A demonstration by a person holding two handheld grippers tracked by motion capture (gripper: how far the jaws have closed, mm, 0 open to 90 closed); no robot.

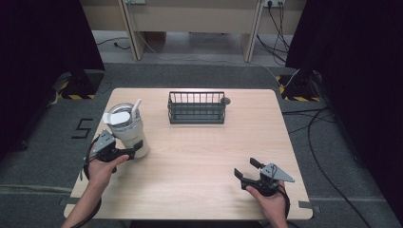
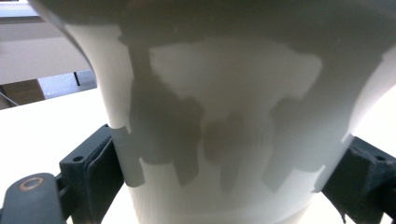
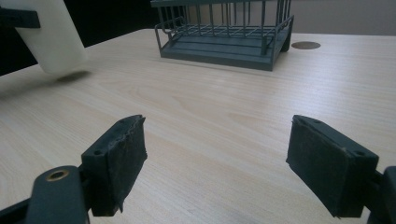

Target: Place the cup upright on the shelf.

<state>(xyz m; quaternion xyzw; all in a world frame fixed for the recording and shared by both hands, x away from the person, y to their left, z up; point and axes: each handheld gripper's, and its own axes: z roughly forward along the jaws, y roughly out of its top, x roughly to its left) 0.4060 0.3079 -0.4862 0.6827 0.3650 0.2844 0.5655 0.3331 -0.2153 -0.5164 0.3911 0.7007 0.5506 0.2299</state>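
Note:
A white tumbler (image 1: 127,128) with a clear lid and a white straw leans at the table's left side. My left gripper (image 1: 138,149) is shut on its lower body. In the left gripper view the tumbler (image 2: 224,93) spans the space between both jaws of my left gripper (image 2: 224,182), and the pads press its sides. From the right gripper view the tumbler (image 3: 51,42) is tilted, with a shadow under its base. My right gripper (image 1: 246,167) rests near the front right of the table. That right gripper (image 3: 215,163) is open, with bare wood between its jaws.
A dark wire basket (image 1: 196,108) stands at the back middle of the wooden table (image 1: 199,156); the basket (image 3: 224,32) holds nothing that I can see. A round cable hole (image 1: 226,100) lies just right of it. Dark curtains and floor cables flank the table.

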